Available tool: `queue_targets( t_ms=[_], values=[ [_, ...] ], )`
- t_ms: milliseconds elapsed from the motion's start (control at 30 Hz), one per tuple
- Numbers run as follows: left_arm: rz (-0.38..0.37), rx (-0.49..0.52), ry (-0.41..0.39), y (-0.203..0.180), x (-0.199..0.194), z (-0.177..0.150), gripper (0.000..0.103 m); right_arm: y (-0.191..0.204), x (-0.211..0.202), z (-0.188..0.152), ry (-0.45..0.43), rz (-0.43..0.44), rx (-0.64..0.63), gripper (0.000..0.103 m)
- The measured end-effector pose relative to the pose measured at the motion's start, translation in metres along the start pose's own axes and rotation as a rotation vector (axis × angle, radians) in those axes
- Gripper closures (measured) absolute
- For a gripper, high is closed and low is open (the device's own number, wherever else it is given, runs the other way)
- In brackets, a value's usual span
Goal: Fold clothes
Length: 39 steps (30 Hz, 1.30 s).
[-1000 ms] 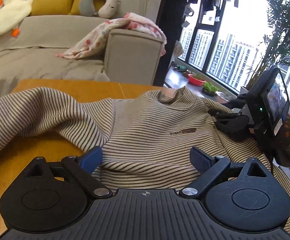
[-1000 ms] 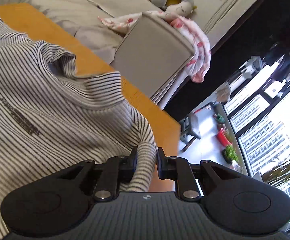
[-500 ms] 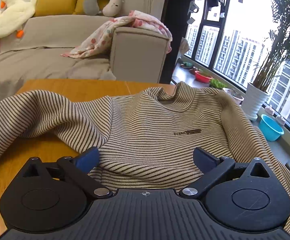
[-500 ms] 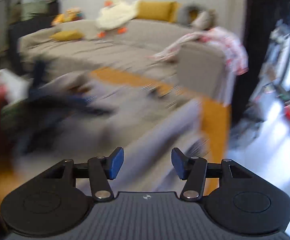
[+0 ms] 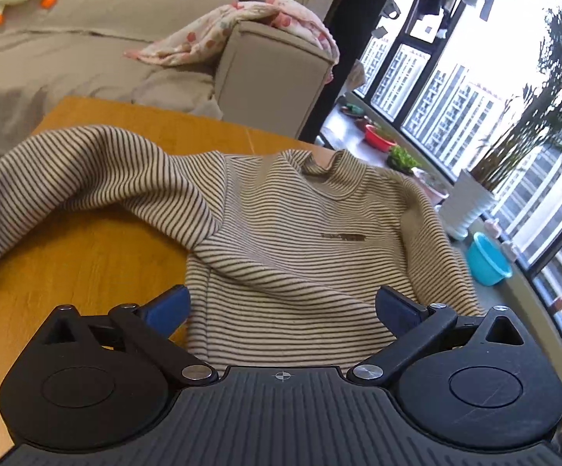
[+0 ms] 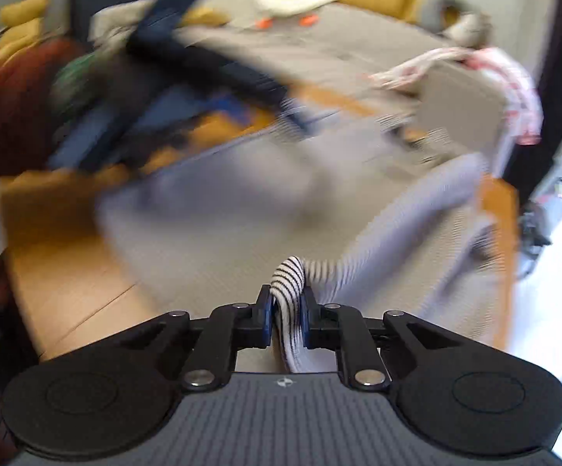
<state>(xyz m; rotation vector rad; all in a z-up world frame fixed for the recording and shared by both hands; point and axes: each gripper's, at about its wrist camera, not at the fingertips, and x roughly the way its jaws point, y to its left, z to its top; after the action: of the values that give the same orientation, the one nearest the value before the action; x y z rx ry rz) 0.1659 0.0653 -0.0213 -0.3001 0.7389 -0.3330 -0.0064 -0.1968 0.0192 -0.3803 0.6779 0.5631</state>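
One sweater [image 5: 304, 240] lies spread flat on the table [image 5: 87, 272], mid-frame, nothing folded yet. Right gripper [image 6: 285, 316] has just clamped a striped fold low in its frame; left gripper [image 5: 281, 306] gapes wide above the hem, empty.

both wrist views low over the table [image 5: 87, 256], angled down, sharing striped sweater [image 5: 300, 240], sofa [image 5: 87, 39]

Orange-brown wooden table [image 5: 87, 256] w/ striped sweater [image 5: 288, 240] spread flat, one sleeve thrown left.
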Motion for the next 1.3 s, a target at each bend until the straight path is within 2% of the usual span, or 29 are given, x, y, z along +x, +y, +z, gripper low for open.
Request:
queue_targets(
  t_ms=[133,233,400,533,733,867,967,1033,1133,1300],
  values=[
    [-0.039,0.007,0.041,-0.009,0.007,0.002,0.0,-0.079,-0.029,0.052,-0.151,-0.159,0.166,0.09],
    [-0.041,0.061,0.081,-0.017,0.007,0.005,0.0,-0.135,-0.052,0.1,-0.292,-0.211,0.307,0.09],
    [-0.035,0.113,0.041,-0.01,-0.02,0.017,0.0,-0.166,-0.054,0.182,-0.453,-0.132,0.378,0.091],
    [-0.052,0.065,0.024,0.005,-0.032,0.022,0.0,-0.155,-0.005,0.227,-0.443,-0.049,0.386,0.091],
    [-0.043,0.026,0.019,0.019,-0.034,0.023,0.0,-0.124,0.094,0.234,-0.32,-0.027,0.396,0.09],
    [-0.041,-0.002,0.047,0.027,-0.031,0.021,0.0,-0.107,0.131,0.22,-0.256,-0.021,0.396,0.09],
    [-0.046,-0.043,0.068,0.033,-0.028,0.019,0.0,-0.098,0.139,0.212,-0.252,-0.022,0.394,0.079],
    [-0.04,-0.063,0.073,0.035,-0.027,0.017,0.0,-0.097,0.138,0.209,-0.272,-0.015,0.395,0.058],
    [-0.032,-0.109,0.071,0.043,-0.025,0.014,0.0,-0.1,0.13,0.204,-0.297,-0.02,0.404,0.055],
    [-0.035,-0.264,0.016,0.065,-0.022,0.021,0.0,-0.108,0.125,0.181,-0.275,-0.012,0.43,0.054]
  ],
)
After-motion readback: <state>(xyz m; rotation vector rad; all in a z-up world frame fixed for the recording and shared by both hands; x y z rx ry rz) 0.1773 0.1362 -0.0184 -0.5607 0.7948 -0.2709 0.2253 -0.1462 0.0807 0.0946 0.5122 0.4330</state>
